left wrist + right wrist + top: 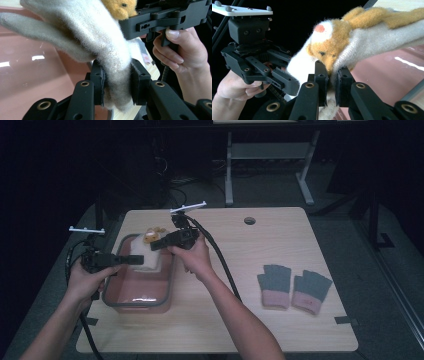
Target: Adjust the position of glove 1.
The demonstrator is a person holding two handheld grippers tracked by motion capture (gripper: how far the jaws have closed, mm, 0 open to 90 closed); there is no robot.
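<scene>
Holding the cream glove (148, 259) over the pink bin (137, 301) at the counter's left, both tools, left (134, 260) and right (156, 245), clamped on it, you risk it slipping from the shallow right pinch.

No text, label, brand, number or sign can be read anywhere in these pictures.

Dim high view, dark bkgd; gripper views brighter w/ glare.
</scene>
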